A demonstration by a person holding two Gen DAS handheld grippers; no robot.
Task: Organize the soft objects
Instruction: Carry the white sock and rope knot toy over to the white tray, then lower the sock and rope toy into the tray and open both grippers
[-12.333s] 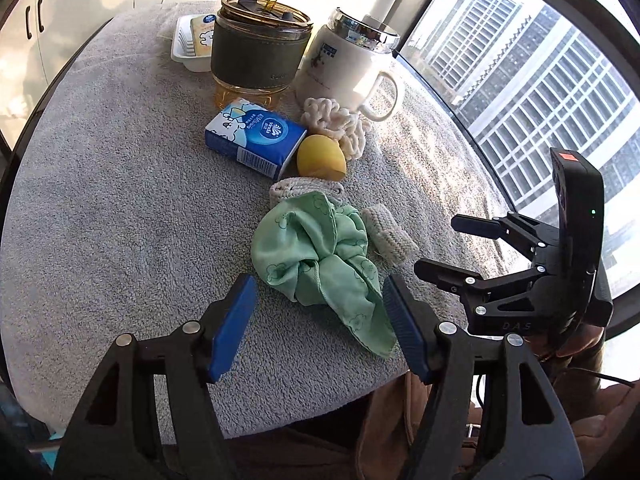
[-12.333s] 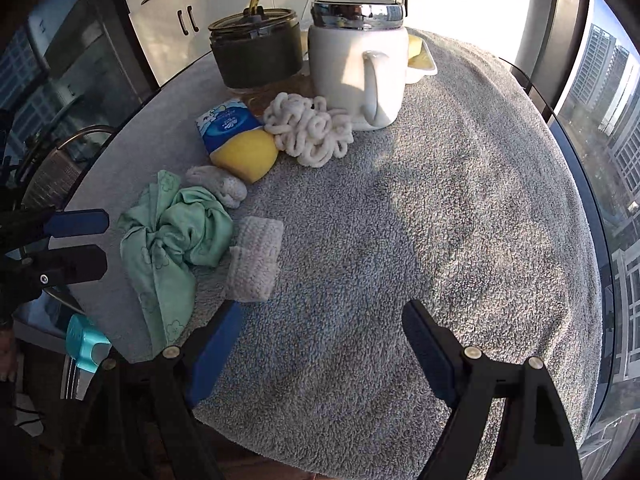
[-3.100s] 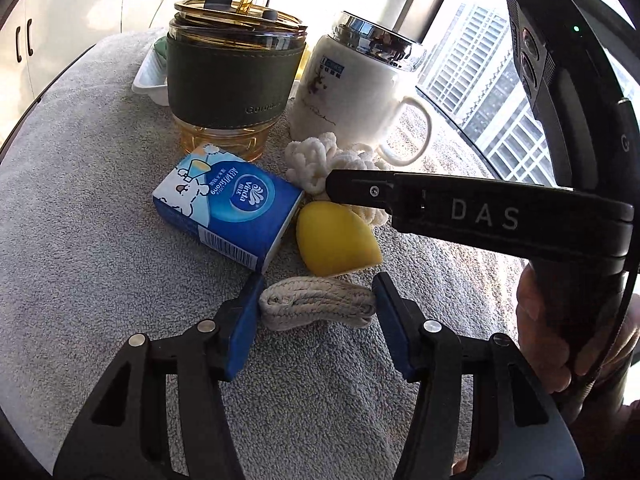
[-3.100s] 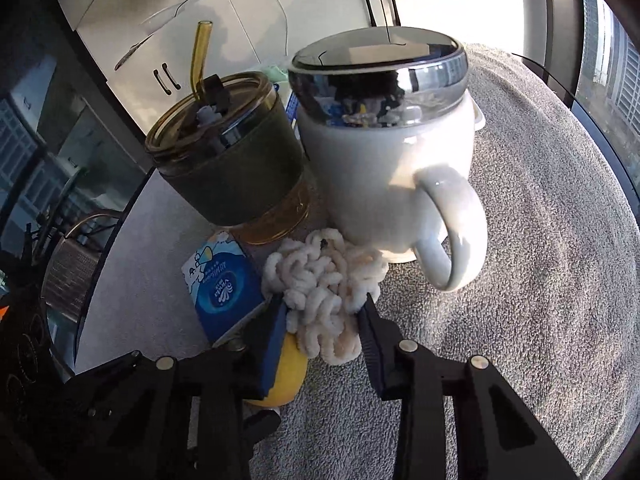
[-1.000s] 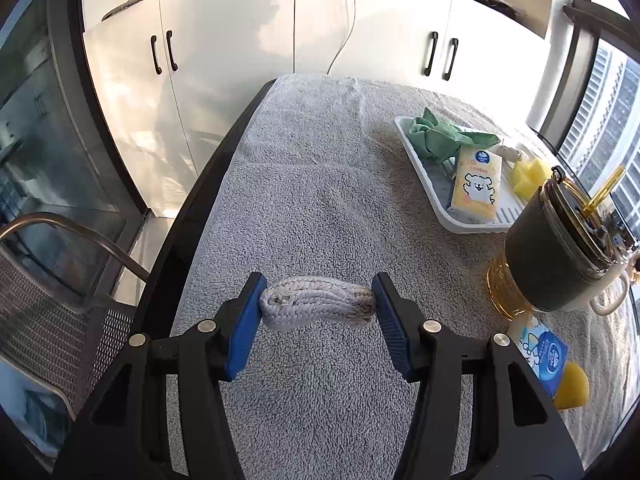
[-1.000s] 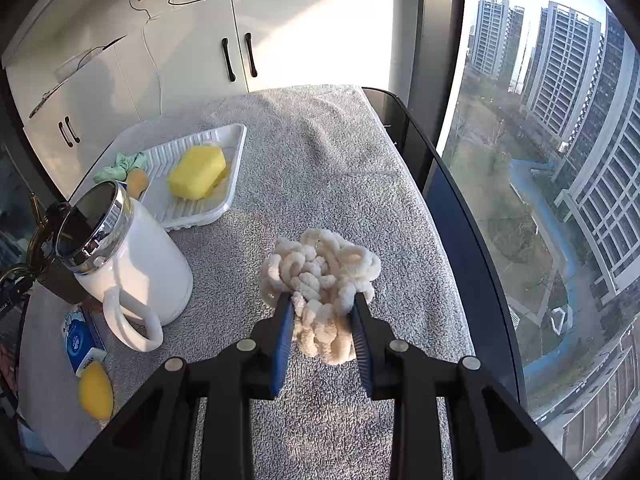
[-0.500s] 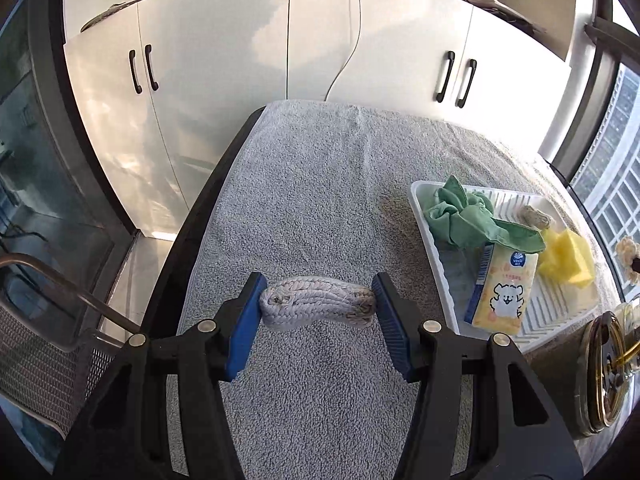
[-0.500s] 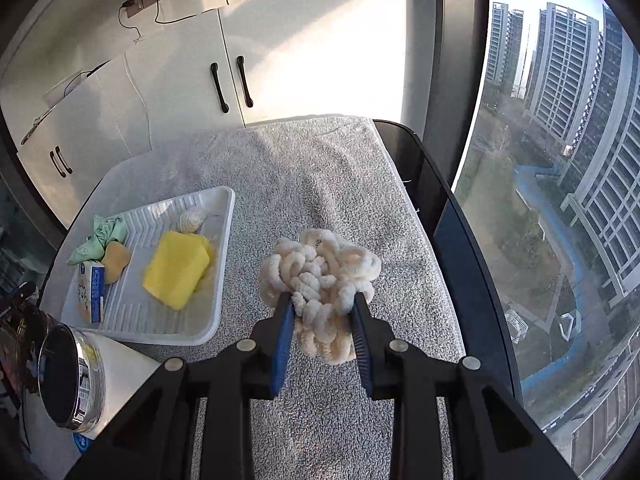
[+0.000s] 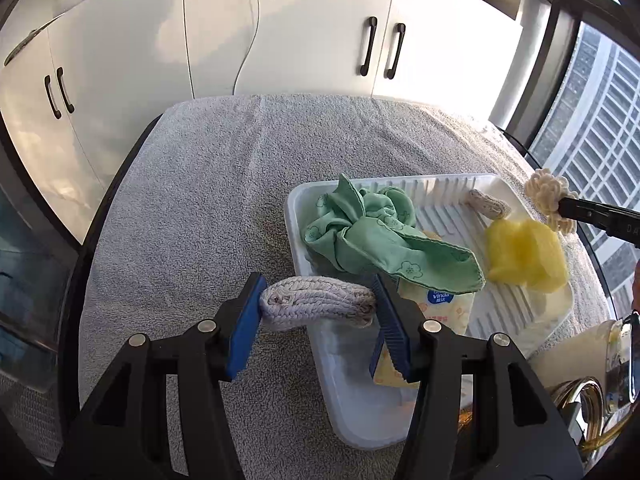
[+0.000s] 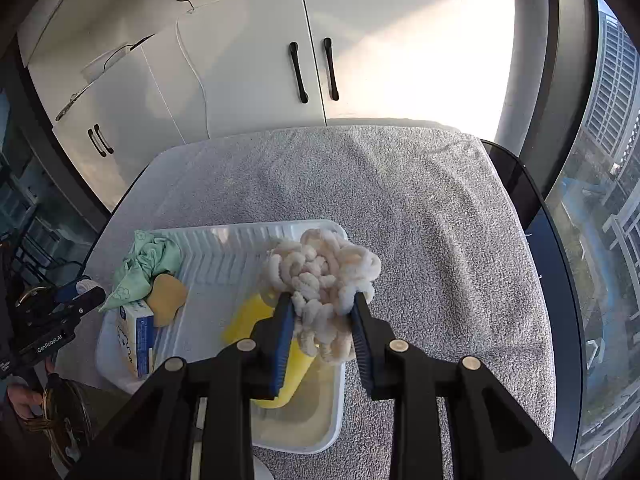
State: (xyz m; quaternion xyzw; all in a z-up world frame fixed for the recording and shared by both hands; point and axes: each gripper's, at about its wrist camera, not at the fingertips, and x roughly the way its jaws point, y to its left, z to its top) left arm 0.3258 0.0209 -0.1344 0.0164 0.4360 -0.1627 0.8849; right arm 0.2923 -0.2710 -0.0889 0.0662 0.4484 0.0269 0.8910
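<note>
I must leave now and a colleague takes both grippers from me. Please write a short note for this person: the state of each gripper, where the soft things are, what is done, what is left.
Left gripper: shut on the grey knitted roll, held at the near-left edge of the white tray.
Right gripper: shut on the cream chunky-yarn bundle, held over the tray's right side.
Done: green cloth, yellow sponge, a small knitted roll and a tissue pack lie in the tray.
Left: set both held pieces into the tray and open the jaws.
</note>
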